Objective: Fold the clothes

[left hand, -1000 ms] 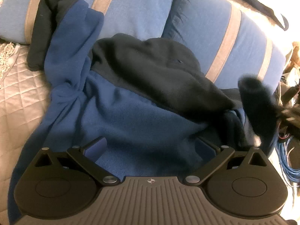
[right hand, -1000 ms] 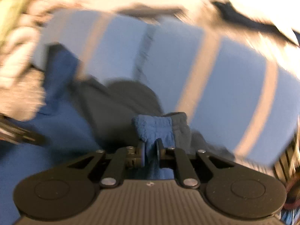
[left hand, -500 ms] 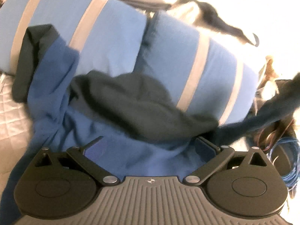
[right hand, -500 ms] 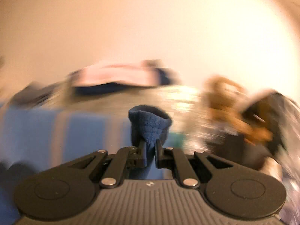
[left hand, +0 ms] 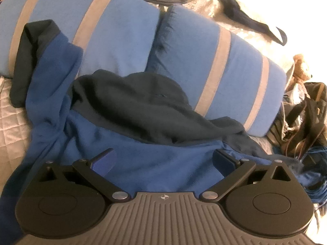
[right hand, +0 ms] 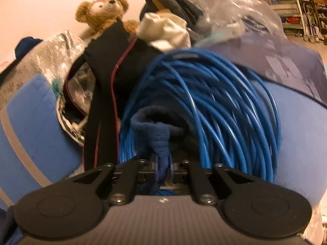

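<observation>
A blue fleece top (left hand: pixel 143 159) with a dark navy hood (left hand: pixel 139 104) lies rumpled on the quilted bed, one sleeve with a navy cuff (left hand: pixel 30 47) draped up over a pillow. My left gripper (left hand: pixel 163 161) hovers open just above the blue body of the top, nothing between its fingers. In the right wrist view my right gripper (right hand: pixel 163 168) is shut on the other sleeve's end (right hand: pixel 159 134), a bunched blue fold with dark cuff, held out in front of a coil of blue cable.
Two blue pillows with grey stripes (left hand: pixel 214 65) lie behind the top. A coil of blue cable (right hand: pixel 204 102), a black strap bag (right hand: pixel 106 81), a teddy bear (right hand: pixel 102 12) and plastic bags (right hand: pixel 235 10) crowd the right side. The quilted bedcover (left hand: pixel 12 122) shows at left.
My right gripper swung the held sleeve from over the top, up and out to the right, and now faces the cable coil. The left gripper stayed open over the top.
</observation>
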The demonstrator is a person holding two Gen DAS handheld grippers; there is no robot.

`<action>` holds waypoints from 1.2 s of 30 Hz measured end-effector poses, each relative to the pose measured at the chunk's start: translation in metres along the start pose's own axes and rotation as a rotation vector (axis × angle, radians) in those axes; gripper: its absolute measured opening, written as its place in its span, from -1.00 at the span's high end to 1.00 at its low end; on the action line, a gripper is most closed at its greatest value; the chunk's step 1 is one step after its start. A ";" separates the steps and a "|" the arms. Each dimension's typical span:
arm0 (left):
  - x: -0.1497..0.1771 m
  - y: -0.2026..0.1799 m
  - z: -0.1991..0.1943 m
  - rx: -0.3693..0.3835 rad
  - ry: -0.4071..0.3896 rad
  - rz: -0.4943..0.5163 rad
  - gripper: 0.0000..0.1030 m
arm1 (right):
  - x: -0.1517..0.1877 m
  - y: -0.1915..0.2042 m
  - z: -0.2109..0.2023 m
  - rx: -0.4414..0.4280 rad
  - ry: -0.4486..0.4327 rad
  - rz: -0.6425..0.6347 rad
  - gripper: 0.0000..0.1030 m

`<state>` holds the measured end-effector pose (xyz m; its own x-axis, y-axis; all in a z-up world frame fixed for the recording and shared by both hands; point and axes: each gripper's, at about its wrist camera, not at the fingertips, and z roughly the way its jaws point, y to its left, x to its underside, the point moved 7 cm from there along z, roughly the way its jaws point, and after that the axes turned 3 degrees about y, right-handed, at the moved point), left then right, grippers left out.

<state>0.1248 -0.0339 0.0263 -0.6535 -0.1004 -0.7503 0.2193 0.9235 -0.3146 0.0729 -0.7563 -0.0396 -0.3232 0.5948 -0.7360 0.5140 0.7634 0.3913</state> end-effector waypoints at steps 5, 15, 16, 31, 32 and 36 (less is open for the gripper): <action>-0.001 0.005 -0.002 0.009 0.004 -0.029 -1.00 | 0.004 0.015 -0.018 0.038 0.009 -0.070 -0.80; -0.032 0.023 -0.046 0.018 -0.123 -0.087 -1.00 | 0.003 0.105 -0.089 -0.054 -0.027 -0.314 -1.00; -0.038 0.028 -0.054 0.022 -0.149 -0.098 -1.00 | 0.003 0.114 -0.096 -0.072 -0.026 -0.335 -1.00; -0.065 0.131 -0.114 -0.310 -0.313 -0.149 -1.00 | 0.082 0.232 -0.126 -0.423 0.275 -0.491 -1.00; -0.062 0.131 -0.110 -0.314 -0.295 -0.135 -1.00 | 0.093 0.241 -0.123 -0.449 0.300 -0.495 -1.00; -0.049 0.129 -0.101 -0.296 -0.237 -0.084 -1.00 | 0.149 0.274 -0.094 -0.532 0.402 -0.462 -0.99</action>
<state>0.1125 0.1274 0.0814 -0.4670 -0.2310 -0.8535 -0.0695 0.9719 -0.2251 0.0906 -0.4350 0.0104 -0.7234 0.1584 -0.6720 -0.1549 0.9113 0.3816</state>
